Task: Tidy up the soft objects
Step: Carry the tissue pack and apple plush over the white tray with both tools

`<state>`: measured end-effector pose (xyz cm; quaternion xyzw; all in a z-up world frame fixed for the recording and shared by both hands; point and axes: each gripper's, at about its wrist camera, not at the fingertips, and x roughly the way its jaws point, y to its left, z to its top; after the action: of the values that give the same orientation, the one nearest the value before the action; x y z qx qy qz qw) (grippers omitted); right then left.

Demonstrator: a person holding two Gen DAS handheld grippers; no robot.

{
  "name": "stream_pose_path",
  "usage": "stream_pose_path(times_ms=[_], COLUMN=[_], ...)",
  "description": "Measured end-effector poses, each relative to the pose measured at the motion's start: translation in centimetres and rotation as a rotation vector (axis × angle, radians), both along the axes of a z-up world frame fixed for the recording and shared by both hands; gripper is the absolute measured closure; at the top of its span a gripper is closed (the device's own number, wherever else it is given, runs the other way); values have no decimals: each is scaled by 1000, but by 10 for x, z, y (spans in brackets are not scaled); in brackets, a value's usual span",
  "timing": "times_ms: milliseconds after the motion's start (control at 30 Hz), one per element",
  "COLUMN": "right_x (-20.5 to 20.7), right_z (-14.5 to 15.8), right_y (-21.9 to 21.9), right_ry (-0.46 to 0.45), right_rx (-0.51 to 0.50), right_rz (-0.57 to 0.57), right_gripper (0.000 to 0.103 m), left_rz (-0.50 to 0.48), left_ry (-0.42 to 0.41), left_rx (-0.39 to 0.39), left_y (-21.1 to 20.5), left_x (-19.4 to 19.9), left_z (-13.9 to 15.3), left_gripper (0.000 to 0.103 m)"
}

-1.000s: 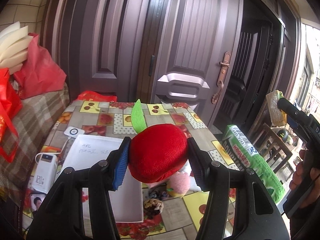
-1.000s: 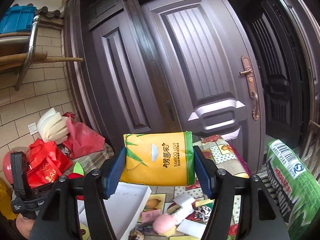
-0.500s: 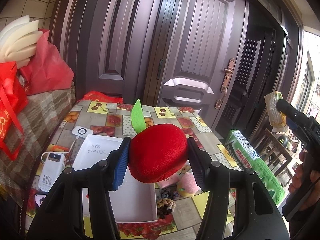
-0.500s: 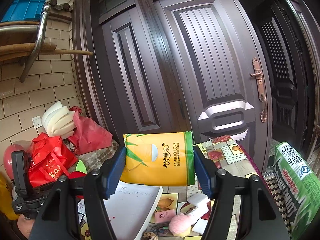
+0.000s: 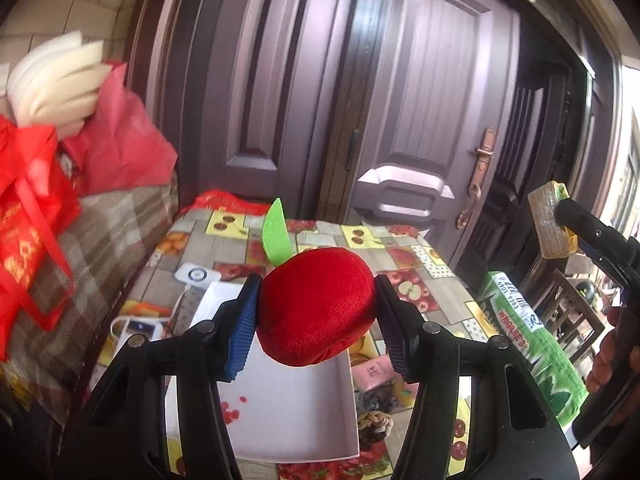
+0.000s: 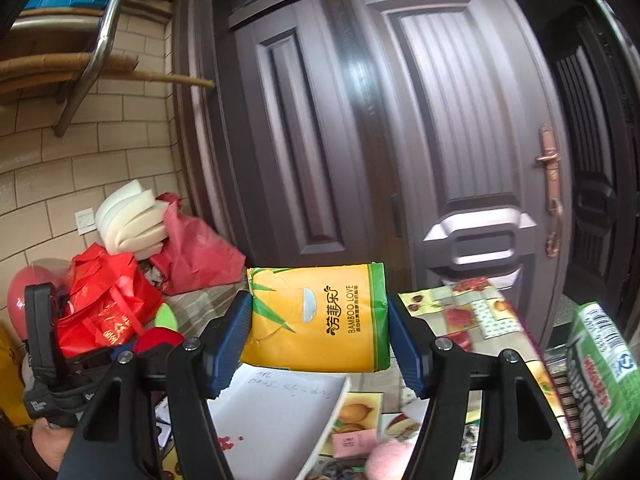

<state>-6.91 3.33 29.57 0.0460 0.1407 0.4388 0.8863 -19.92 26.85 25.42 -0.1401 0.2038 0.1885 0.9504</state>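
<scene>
My left gripper (image 5: 316, 318) is squeezing the red plush apple with a green felt leaf (image 5: 316, 304) across its belly, above the white shallow cardboard box (image 5: 296, 412). It's squishy and light, so a mid-body pinch should hold. My right gripper (image 6: 318, 326) clamps the yellow bamboo tissue pack (image 6: 316, 316) by its ends, also above that box.

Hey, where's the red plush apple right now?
The red plush apple is clamped in the left gripper, held above the white box on the table, centre of the left wrist view.
</scene>
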Motion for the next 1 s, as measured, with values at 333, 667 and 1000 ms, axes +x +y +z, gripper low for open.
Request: stream_pose_path(times_ms=[333, 667, 1000], right_x=[8, 12, 21], right_z=[5, -39, -108], right_y=[56, 87, 133], right_ry=[-6, 124, 256], right_rx=[-58, -113, -285], right_rz=[69, 103, 176], right_gripper=[37, 37, 36], left_rz=[26, 52, 63], left_ry=[35, 93, 231], left_rx=[-9, -51, -153], left_y=[16, 41, 72], left_x=[1, 18, 44], left_z=[-12, -39, -104], left_gripper=[47, 47, 47])
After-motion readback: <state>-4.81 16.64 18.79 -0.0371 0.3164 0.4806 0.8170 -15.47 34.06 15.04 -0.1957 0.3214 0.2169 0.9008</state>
